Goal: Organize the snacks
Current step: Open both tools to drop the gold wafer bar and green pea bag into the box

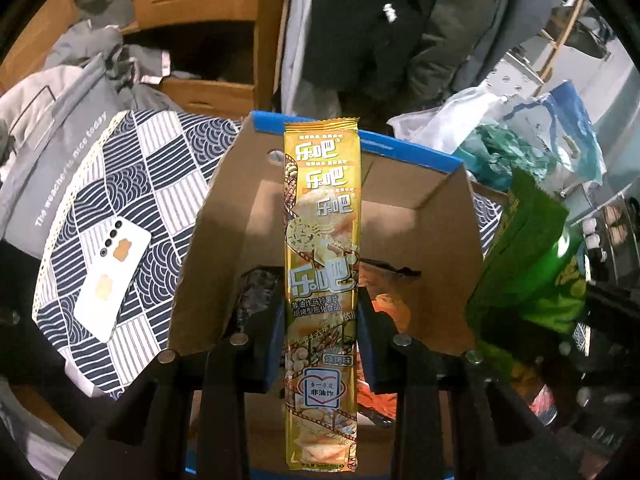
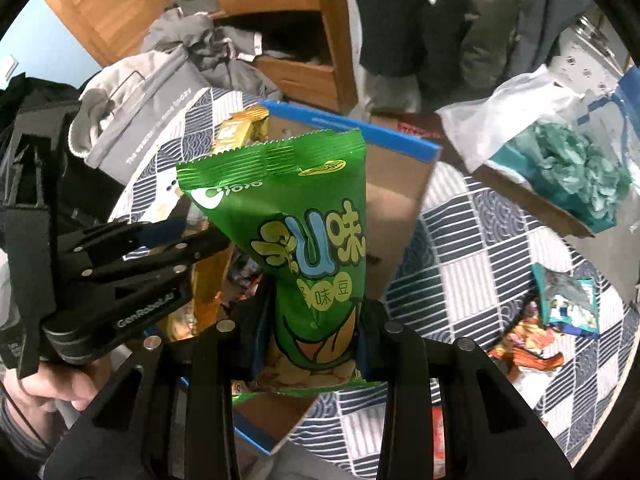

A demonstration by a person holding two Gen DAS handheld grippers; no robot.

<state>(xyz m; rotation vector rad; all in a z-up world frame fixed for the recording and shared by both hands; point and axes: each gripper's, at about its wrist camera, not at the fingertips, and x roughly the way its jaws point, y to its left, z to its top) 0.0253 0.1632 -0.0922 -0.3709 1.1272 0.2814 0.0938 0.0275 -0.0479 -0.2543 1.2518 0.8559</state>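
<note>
Left wrist view: my left gripper point(image 1: 320, 320) is clamped on the long yellow chip packet point(image 1: 322, 272), pads pressing its lower half, the packet standing up along the fingers and hanging over the open cardboard box point(image 1: 440, 216). The box sits on the patterned cloth point(image 1: 152, 184); a few wrappers already lie on its floor. A white phone point(image 1: 114, 276) lies on the cloth to the left. Right wrist view: my right gripper point(image 2: 310, 336) is closed on the green bean snack bag point(image 2: 304, 248), gripped near its bottom, held above the box's near corner. Loose snacks point(image 2: 560, 320) remain on the cloth to the right. Judgement: the step in hand is carrying both packets to the box. Next I must lower each inside the walls, then release, one at a time so they don't collide.
</note>
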